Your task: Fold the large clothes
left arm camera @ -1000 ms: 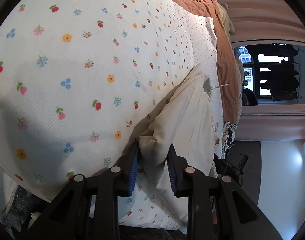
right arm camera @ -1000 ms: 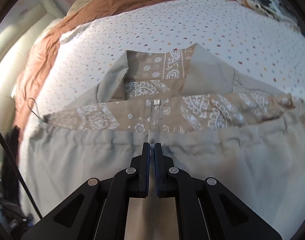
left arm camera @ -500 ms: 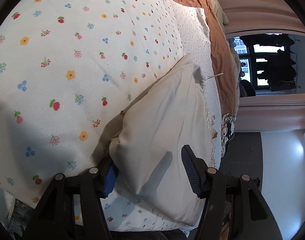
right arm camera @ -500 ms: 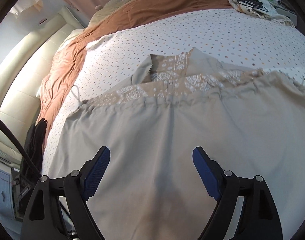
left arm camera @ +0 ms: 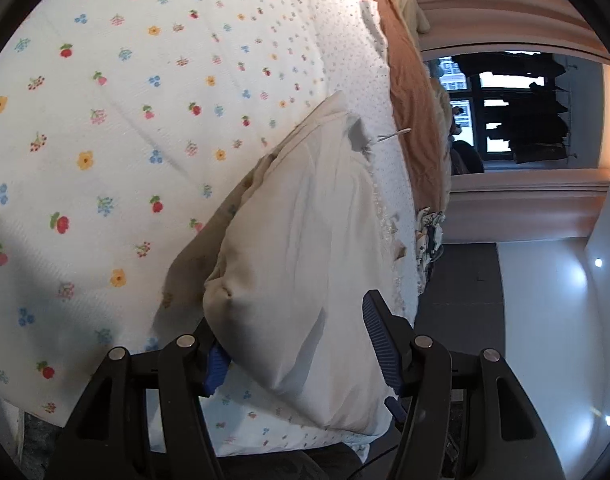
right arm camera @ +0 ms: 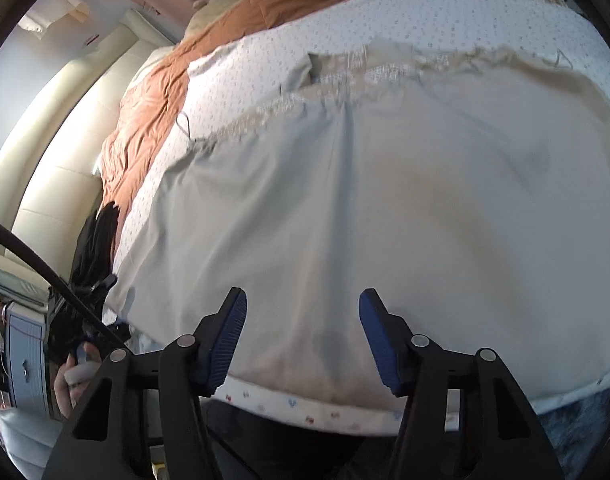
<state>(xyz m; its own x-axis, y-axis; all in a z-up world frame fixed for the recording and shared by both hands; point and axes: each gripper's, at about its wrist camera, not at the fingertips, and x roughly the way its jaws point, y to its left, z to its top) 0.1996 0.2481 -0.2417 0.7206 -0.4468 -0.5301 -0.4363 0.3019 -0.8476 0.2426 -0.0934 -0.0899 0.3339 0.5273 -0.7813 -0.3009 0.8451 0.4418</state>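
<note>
Left wrist view: the left hand-held gripper (left arm camera: 301, 344) stands wide open, its blue pads far apart and clamped on nothing. A corner of the garment (left arm camera: 301, 240) bulges between the pads; the fold hides most of the pad at 8 o'clock, and whether cloth touches it cannot be told. The garment runs from 6 o'clock up toward 1 o'clock, pale cream on top with a tan patterned layer showing along its 9 o'clock edge. It lies on the sheet (left arm camera: 125, 120), white with small red, blue and yellow flowers. A thin drawstring (left arm camera: 393, 134) sticks out at the garment's far end. Beyond it, at 12 o'clock, lies the brown blanket (left arm camera: 409, 92), and a dark window (left arm camera: 517, 108) sits at 3 o'clock.

Right wrist view: the right hand-held gripper (right arm camera: 303, 338) is likewise spread wide and holds nothing, hovering above the garment's (right arm camera: 365, 200) near hem. The garment is spread flat over the bed, filling the middle of the view, with a gathered, paisley-printed band (right arm camera: 345, 76) across its far edge at 12 o'clock. The frame is motion-blurred, so that print is only faintly legible. The blanket (right arm camera: 153, 112) lies at 10 o'clock beside a cream padded headboard (right arm camera: 53, 152). No readable writing or label shows in either view.
</note>
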